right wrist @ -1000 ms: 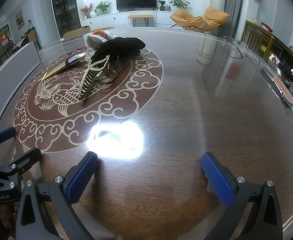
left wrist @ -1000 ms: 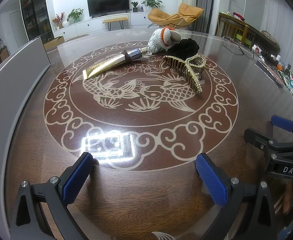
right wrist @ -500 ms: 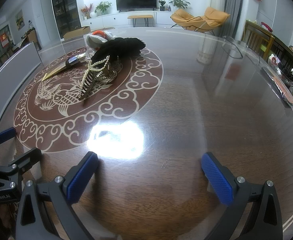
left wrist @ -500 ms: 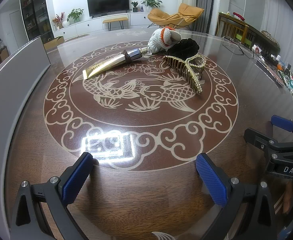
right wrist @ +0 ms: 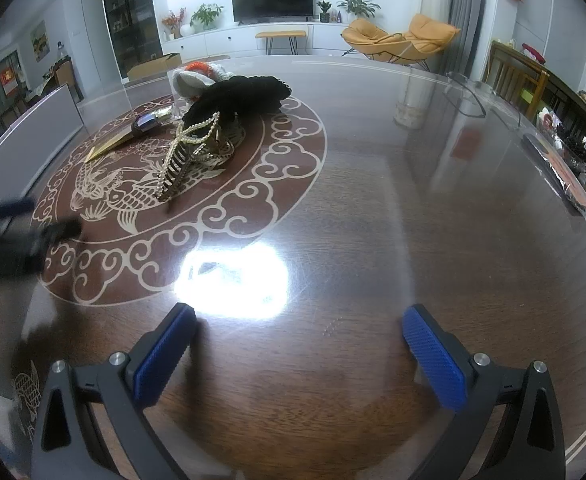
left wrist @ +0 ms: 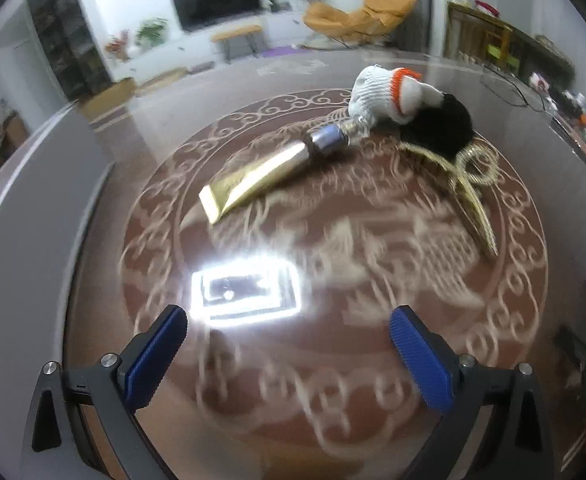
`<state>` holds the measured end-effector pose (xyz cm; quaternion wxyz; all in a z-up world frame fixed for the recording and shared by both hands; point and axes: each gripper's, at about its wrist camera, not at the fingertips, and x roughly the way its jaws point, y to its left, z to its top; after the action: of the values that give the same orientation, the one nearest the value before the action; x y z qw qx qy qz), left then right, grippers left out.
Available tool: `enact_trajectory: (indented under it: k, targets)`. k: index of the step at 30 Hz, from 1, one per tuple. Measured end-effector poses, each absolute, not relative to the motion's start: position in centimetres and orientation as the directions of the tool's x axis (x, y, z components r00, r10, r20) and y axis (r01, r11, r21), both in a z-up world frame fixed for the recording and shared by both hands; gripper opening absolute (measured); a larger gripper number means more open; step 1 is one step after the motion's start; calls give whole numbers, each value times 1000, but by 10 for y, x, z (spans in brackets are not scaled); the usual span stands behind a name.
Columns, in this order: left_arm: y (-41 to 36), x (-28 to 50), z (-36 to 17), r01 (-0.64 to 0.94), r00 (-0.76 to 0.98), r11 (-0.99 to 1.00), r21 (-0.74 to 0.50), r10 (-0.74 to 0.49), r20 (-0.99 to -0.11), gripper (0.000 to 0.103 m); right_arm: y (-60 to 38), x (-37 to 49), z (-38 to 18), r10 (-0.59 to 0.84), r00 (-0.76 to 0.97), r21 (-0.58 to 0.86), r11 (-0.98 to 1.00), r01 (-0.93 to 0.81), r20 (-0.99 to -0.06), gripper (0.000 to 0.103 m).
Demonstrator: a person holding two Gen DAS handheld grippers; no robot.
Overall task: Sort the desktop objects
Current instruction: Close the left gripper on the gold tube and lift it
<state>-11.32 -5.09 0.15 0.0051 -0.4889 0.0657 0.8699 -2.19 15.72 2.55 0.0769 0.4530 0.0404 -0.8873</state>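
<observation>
Across the middle of the left wrist view sits a round, glass-topped table with a pale carp-and-cloud pattern, much of it smeared by blur. Low in that frame the left gripper has its blue-padded jaws spread wide, with nothing between them but a bright lamp reflection on the glass. Above centre lies a gold tube, its silver cap pointing to the upper right and meeting a white knitted glove with an orange band. Just right of the glove, touching it, is a black fuzzy item. A gold hair claw with a looped end curves down from under that black item toward the right of the frame.

Lower in the right wrist view, the right gripper also hangs over bare table with its jaws wide apart and nothing between them. The same cluster sits in the upper left there: the hair claw draped with pearls stands in front, the black item behind it, the glove peeking out beyond, and the tube stretching off to the left. At the left edge of this view the left gripper shows as a dark blurred shape, well apart from the objects.
</observation>
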Motion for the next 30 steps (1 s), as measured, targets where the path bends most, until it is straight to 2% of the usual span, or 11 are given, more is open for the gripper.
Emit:
enact_trajectory:
  k: [3, 12, 14, 18, 19, 20, 21, 23, 24, 26, 30]
  targets:
    - [-51, -147, 0, -160, -497, -980, 115, -21, -867, 103, 157, -22, 25, -99, -578, -3, -985, 173, -810, 103]
    - [-26, -214, 2, -255, -558, -938, 233, -54, -828, 103, 157, -22, 25, -100, -578, -2, -985, 174, -810, 103]
    - [-23, -222, 4, -277, -562, -936, 218, -26, -827, 103, 156, -22, 25, -102, -578, -1, -985, 175, -810, 103]
    - [-35, -241, 2, -283, -497, -955, 88, 68, -865, 103, 156, -23, 25, -102, -578, -1, -985, 175, -810, 103]
    - [-38, -243, 0, -284, -486, -957, 62, 88, -869, 100, 156, -23, 25, -102, -578, -1, -985, 175, -810, 103]
    - [-42, -242, 0, -294, -475, -956, 13, 135, -870, 89, 156, -22, 25, -102, -578, -1, -985, 175, -810, 103]
    - [-43, -240, 1, -292, -486, -956, 9, 141, -863, 84, 156, -23, 25, -102, -578, -1, -985, 175, -810, 103]
    - [-44, -234, 5, -295, -510, -955, 10, 149, -847, 52, 156, -22, 25, -103, -578, 0, -985, 175, -810, 103]
    - [-44, -232, 6, -292, -516, -957, 7, 151, -843, 46, 156, -23, 25, -103, -578, -1, -984, 175, -810, 103]
    - [-40, -228, 7, -282, -517, -960, 9, 144, -844, 29, 156, -22, 25, -103, -578, 0, -984, 175, -809, 103]
    - [-36, -205, 6, -245, -533, -970, 14, 123, -837, 29, 156, -23, 25, -104, -578, 1, -984, 176, -809, 103]
